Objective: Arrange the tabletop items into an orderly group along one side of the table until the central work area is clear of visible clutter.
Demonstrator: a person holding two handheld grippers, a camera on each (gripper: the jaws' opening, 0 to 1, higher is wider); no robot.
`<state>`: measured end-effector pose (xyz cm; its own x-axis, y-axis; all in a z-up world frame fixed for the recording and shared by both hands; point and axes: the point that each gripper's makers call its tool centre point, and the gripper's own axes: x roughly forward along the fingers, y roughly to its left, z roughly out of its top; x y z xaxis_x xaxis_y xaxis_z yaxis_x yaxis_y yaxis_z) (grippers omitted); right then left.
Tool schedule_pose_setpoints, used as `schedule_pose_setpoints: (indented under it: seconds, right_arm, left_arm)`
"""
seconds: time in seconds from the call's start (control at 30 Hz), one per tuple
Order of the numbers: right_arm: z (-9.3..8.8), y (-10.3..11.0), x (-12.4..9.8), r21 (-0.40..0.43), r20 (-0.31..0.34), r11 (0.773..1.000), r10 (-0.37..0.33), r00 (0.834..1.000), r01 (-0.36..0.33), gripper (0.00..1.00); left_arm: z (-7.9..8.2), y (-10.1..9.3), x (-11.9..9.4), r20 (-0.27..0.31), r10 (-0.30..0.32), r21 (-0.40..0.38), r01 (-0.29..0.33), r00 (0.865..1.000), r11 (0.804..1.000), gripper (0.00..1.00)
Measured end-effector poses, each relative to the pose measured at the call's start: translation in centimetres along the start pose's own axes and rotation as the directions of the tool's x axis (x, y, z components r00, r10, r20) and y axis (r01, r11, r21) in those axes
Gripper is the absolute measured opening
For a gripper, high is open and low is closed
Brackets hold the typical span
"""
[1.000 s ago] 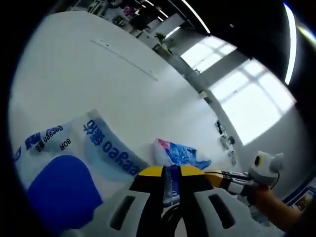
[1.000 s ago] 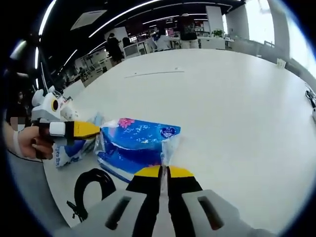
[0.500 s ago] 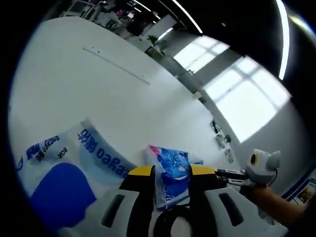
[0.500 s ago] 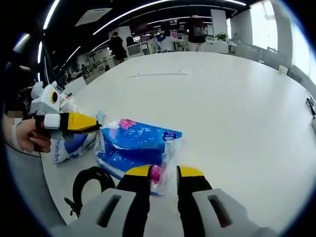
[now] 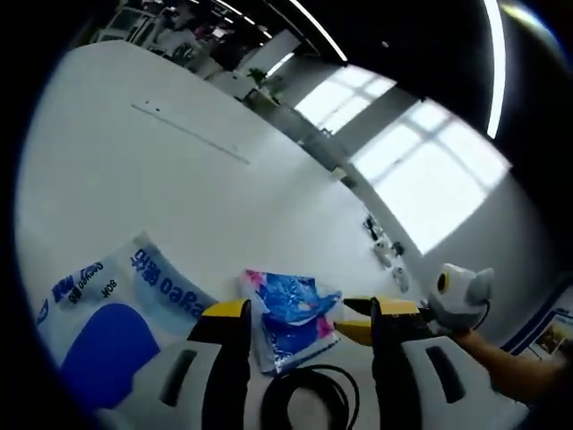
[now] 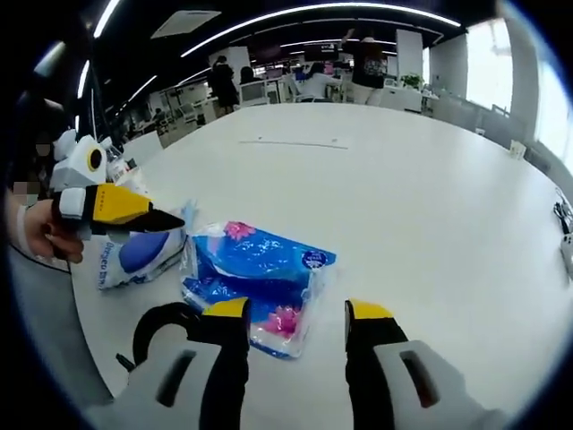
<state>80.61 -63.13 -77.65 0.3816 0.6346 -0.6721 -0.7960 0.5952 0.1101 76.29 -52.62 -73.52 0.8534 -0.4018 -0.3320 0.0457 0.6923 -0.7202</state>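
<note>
White table [image 6: 430, 197]: both tongs gape over blue packet [image 6: 260, 287].

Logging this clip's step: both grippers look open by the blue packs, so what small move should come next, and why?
Probably draw both grippers back. The right gripper and left gripper stand with jaws spread. The blue pack lies flat on the table, beside the white pack and cable near the edge, so this placement looks finished.
</note>
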Motion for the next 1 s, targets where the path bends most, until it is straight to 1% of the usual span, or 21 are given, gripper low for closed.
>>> schedule_pose_setpoints:
  seconds: [0.07, 0.17, 0.27, 0.3, 0.37, 0.4, 0.47, 0.5, 0.6, 0.63, 0.73, 0.8, 0.83, 0.87, 1.0]
  right_arm:
    - [0.1, 0.2, -0.2, -0.005, 0.0, 1.0, 0.001, 1.0, -0.001, 0.4]
    - [0.3, 0.5, -0.4, -0.004, -0.001, 1.0, 0.008, 1.0, -0.008, 0.42]
    - [0.6, 0.7, -0.7, -0.013, 0.006, 1.0, 0.008, 1.0, -0.008, 0.45]
    - [0.6, 0.7, -0.8, -0.016, 0.007, 1.0, 0.009, 1.0, -0.009, 0.46]
    - [0.8, 0.7, -1.0, -0.024, 0.005, 1.0, 0.009, 1.0, -0.009, 0.48]
    - [0.9, 0.8, -1.2, -0.028, 0.006, 1.0, 0.009, 1.0, -0.009, 0.5]
    - [1.1, 0.7, -1.3, -0.033, 0.007, 0.999, 0.005, 1.0, -0.005, 0.51]
    - [1.4, 0.8, -1.5, -0.034, 0.019, 0.999, 0.008, 1.0, -0.008, 0.52]
    - [1.7, 0.9, -1.6, -0.041, 0.018, 0.999, 0.008, 1.0, -0.007, 0.52]
    - [1.8, 0.9, -1.7, -0.039, 0.018, 0.999, 0.008, 1.0, -0.007, 0.52]
    - [2.2, 1.3, -1.6, -0.052, 0.018, 0.999, 0.01, 1.0, -0.01, 0.51]
    - [2.5, 1.8, -1.4, -0.063, 0.017, 0.998, 0.021, 1.0, -0.02, 0.5]
    - [2.7, 2.0, -1.3, -0.068, 0.013, 0.997, 0.025, 1.0, -0.024, 0.5]
    - [3.0, 2.3, -1.1, -0.076, 0.014, 0.997, 0.031, 0.999, -0.03, 0.5]
    - [4.1, 3.4, -0.6, -0.097, 0.018, 0.994, 0.054, 0.998, -0.052, 0.49]
  left_arm:
    - [-0.2, -0.6, -0.4, -0.016, -0.015, 0.034, 0.015, 1.0, 0.999, 0.55]
    - [-0.4, -1.1, -0.9, -0.025, -0.027, 0.049, 0.028, 0.999, 0.998, 0.6]
    - [-0.5, -1.5, -1.4, -0.023, -0.033, 0.044, 0.034, 0.999, 0.998, 0.64]
    - [-0.4, -1.7, -1.5, -0.018, -0.038, 0.042, 0.039, 0.999, 0.998, 0.66]
    - [-0.5, -2.2, -1.8, -0.022, -0.046, 0.053, 0.047, 0.999, 0.997, 0.69]
    - [-0.5, -2.3, -1.9, -0.023, -0.049, 0.06, 0.05, 0.999, 0.997, 0.72]
    - [-0.5, -2.4, -2.3, -0.025, -0.049, 0.055, 0.05, 0.999, 0.997, 0.76]
    - [-0.4, -2.5, -2.4, -0.018, -0.055, 0.044, 0.056, 0.998, 0.997, 0.77]
    - [-0.4, -2.4, -3.1, -0.021, -0.052, 0.039, 0.053, 0.998, 0.998, 0.81]
    - [-0.5, -2.3, -3.4, -0.026, -0.042, 0.043, 0.043, 0.999, 0.998, 0.81]
    - [-0.3, -2.1, -4.2, -0.021, -0.04, 0.039, 0.04, 0.999, 0.998, 0.8]
    - [0.1, -2.0, -4.9, -0.008, -0.041, 0.035, 0.041, 0.999, 0.999, 0.8]
    - [0.5, -1.8, -5.4, 0.009, -0.039, 0.039, 0.039, 0.999, 0.998, 0.81]
    - [0.6, -1.6, -5.7, 0.009, -0.034, 0.04, 0.034, 0.999, 0.999, 0.81]
    - [1.5, -0.1, -7.4, 0.032, 0.006, 0.017, -0.007, 0.999, 1.0, 0.79]
